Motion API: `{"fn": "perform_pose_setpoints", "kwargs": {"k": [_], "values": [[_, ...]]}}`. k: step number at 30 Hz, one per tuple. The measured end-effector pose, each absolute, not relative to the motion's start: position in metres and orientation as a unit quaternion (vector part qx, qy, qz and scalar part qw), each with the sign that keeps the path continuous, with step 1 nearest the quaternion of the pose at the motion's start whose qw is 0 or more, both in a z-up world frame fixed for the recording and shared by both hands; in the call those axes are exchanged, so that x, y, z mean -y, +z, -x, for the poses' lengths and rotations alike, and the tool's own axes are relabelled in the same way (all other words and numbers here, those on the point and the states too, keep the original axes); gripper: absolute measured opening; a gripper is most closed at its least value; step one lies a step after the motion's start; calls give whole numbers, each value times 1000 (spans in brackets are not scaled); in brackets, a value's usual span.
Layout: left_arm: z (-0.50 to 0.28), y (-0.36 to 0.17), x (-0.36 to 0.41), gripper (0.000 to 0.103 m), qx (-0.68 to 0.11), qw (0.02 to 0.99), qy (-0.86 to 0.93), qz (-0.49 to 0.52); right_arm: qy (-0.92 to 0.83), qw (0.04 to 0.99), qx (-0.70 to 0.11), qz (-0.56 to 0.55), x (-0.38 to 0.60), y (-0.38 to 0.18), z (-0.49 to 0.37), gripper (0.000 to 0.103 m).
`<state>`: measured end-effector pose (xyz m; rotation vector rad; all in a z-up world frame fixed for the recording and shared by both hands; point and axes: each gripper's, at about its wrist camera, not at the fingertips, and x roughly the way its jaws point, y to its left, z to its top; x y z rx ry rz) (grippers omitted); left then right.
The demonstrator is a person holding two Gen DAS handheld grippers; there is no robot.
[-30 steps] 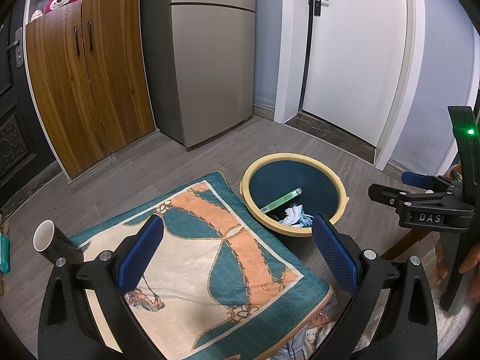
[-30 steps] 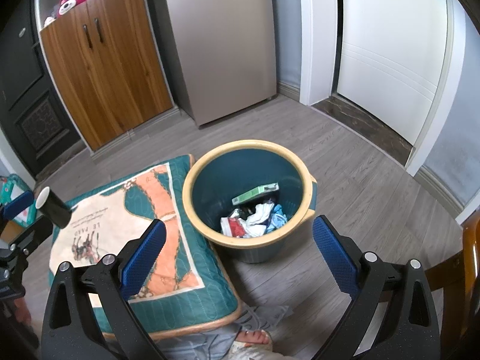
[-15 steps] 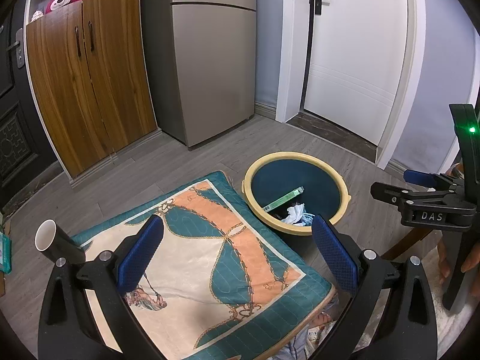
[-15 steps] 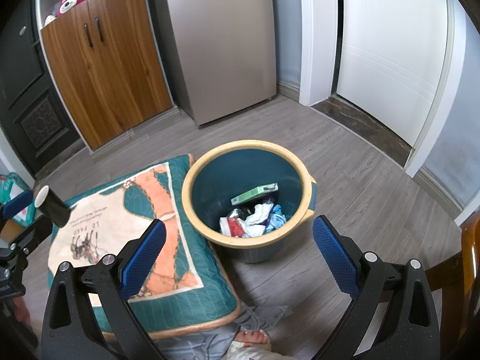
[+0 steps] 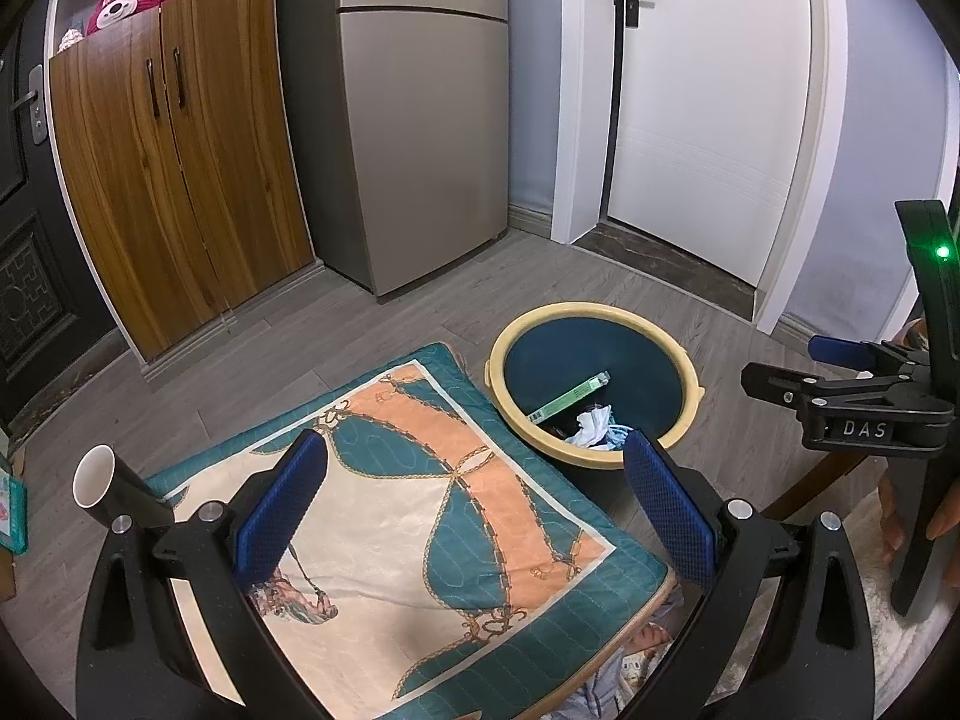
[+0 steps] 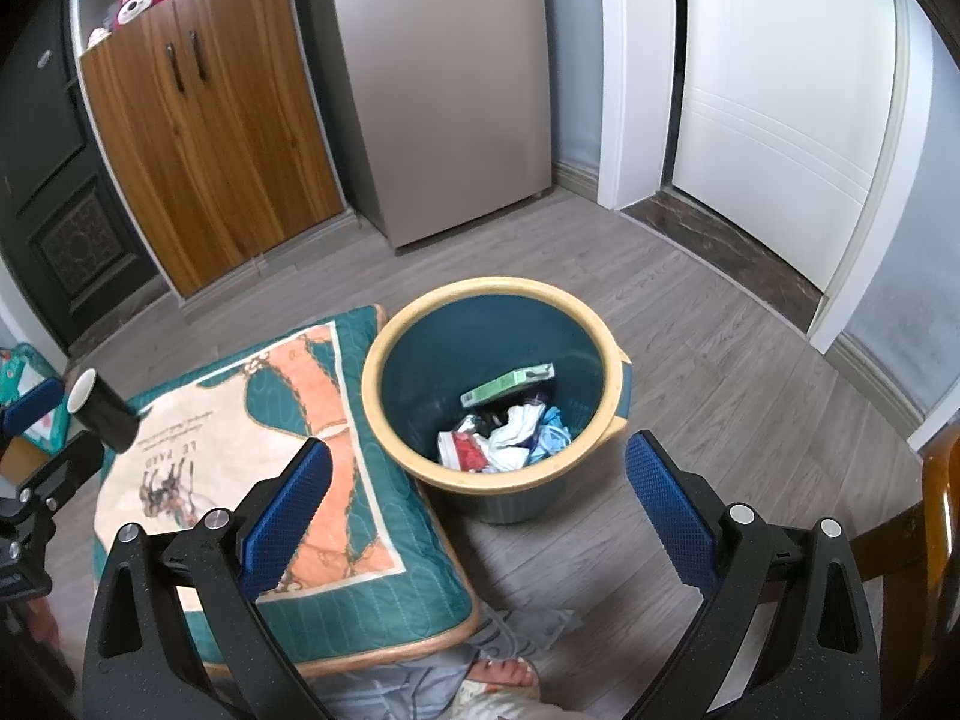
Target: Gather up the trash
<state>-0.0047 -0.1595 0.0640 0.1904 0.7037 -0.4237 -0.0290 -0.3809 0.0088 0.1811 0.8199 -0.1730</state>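
A teal bin with a yellow rim [image 6: 384, 414] stands on the floor; in the left wrist view its rim [image 5: 498, 396] lies right of the cushion. Inside lie a green box [image 6: 507, 384], crumpled white and blue paper [image 6: 522, 429] and a red wrapper [image 6: 462, 447]. A black cup with a white inside [image 5: 102, 480] lies at the cushion's left edge; it also shows in the right wrist view [image 6: 99, 405]. My left gripper [image 5: 474, 504] is open and empty above the cushion. My right gripper [image 6: 477, 504] is open and empty, just in front of the bin.
A teal, orange and cream cushion [image 5: 384, 516] lies on the grey wood floor. A wooden cabinet [image 5: 174, 180], a fridge [image 5: 420, 120] and a white door [image 5: 708, 108] line the far wall. A wooden chair edge [image 6: 936, 480] is at the right.
The left wrist view has tilted up slightly, so the bin and cushion sit a little lower in frame. The right gripper has hardly moved. Both stay open.
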Motion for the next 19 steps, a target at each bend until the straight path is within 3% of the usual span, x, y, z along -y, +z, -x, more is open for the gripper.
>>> {"fn": "perform_pose_setpoints", "kwargs": {"k": [19], "values": [[-4, 63, 143, 97, -363, 911, -185, -69, -97, 903, -413, -65, 382, 3, 24, 98]]}}
